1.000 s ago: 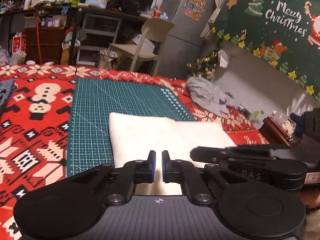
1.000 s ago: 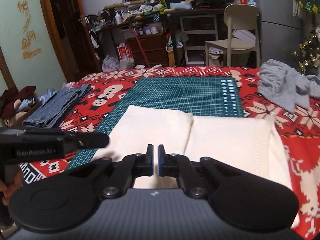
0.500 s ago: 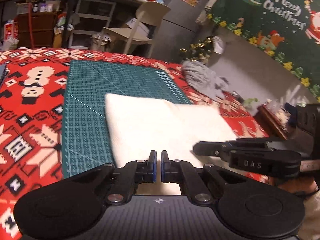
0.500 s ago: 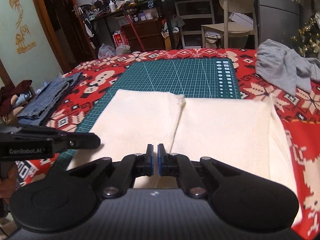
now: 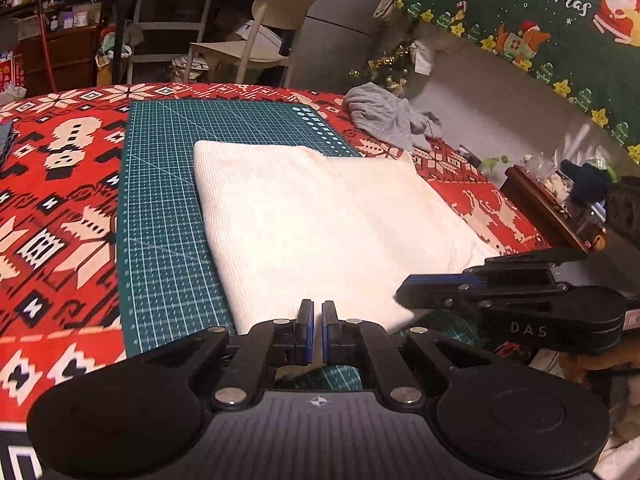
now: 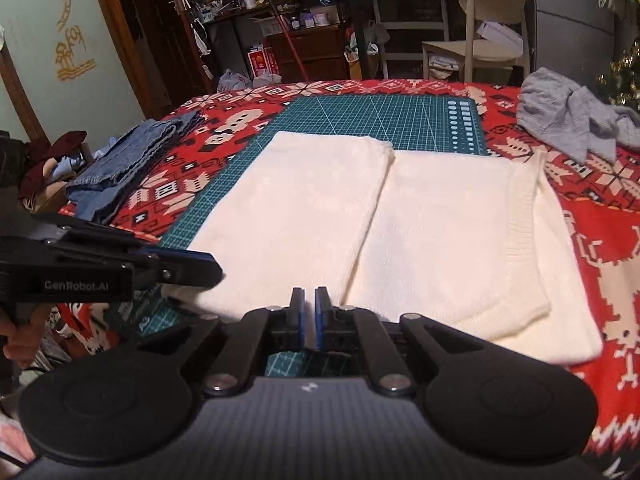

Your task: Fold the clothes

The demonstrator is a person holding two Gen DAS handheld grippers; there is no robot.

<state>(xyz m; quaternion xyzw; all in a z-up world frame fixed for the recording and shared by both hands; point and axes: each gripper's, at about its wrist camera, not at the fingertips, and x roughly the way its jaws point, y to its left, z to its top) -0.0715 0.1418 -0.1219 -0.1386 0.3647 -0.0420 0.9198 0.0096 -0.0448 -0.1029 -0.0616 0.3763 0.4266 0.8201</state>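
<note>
While both grippers hover at the near edge of the table, the white knit sweater (image 6: 384,224) lies flat and folded, its left part on the green cutting mat (image 6: 400,120) and its right part running over onto the red patterned tablecloth (image 6: 600,216). A fold line runs down the middle of the garment, with one panel laid over the left half and a ribbed hem edge showing along the right side. In the right wrist view, the right gripper (image 6: 309,316) points at the near edge of the sweater; its blue-padded fingers (image 6: 321,312) are drawn together with only a thin slit between them and nothing in the slit. The left gripper (image 6: 192,270) shows at the left of that view, its tips over the near left corner of the sweater, a hand (image 6: 20,340) around its handle. In the left wrist view, the left gripper's fingers (image 5: 305,330) are likewise nearly closed and grasp nothing, and the right gripper's tips sit just above the sweater's near right corner. Folded blue jeans (image 6: 124,168) rest on the tablecloth left of the mat, and a crumpled grey garment (image 6: 568,120) lies at the far right. Beyond the table stands a cream chair (image 6: 488,36).
</note>
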